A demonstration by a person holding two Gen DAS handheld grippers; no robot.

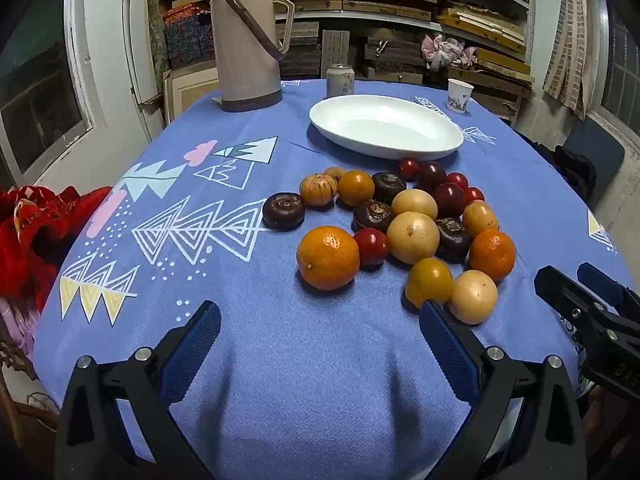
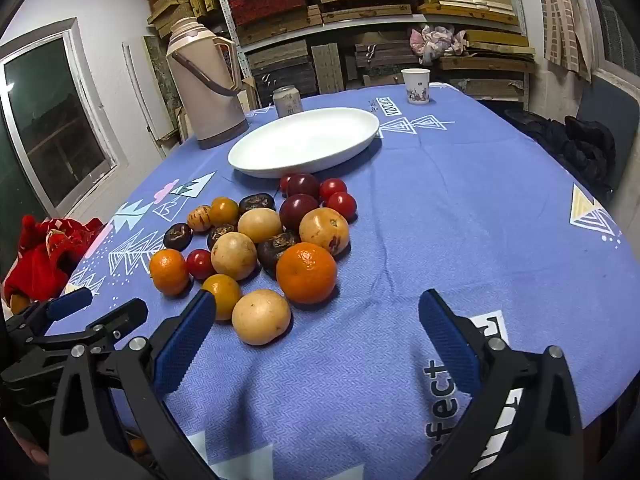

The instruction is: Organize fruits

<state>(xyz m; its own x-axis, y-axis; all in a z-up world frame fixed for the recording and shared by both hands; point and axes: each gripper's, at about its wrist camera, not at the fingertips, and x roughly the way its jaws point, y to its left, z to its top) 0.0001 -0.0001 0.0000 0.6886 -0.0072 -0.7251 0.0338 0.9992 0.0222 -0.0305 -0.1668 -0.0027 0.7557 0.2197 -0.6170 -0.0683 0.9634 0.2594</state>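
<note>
A heap of fruit lies on the blue tablecloth (image 1: pixel 280 360): orange mandarins (image 1: pixel 327 258) (image 2: pixel 306 273), pale yellow round fruits (image 1: pixel 473 297) (image 2: pixel 261 317), small red ones (image 1: pixel 449 199) (image 2: pixel 341 205) and dark brown flat ones (image 1: pixel 284 211) (image 2: pixel 177 236). Behind the heap stands an empty white oval dish (image 1: pixel 386 126) (image 2: pixel 304 142). My left gripper (image 1: pixel 320 320) hovers open over bare cloth in front of the heap, its right finger near a pale fruit. My right gripper (image 2: pixel 316 312) is open too, just right of the nearest pale fruit; it also shows in the left wrist view as the right gripper (image 1: pixel 580 280).
A beige thermos (image 1: pixel 246 36) (image 2: pixel 204 84), a can (image 1: pixel 340 80) (image 2: pixel 287 101) and a paper cup (image 1: pixel 459 95) (image 2: pixel 416 85) stand at the table's far side. Red cloth (image 1: pixel 36 232) lies off the left edge. Shelves of boxes fill the back wall.
</note>
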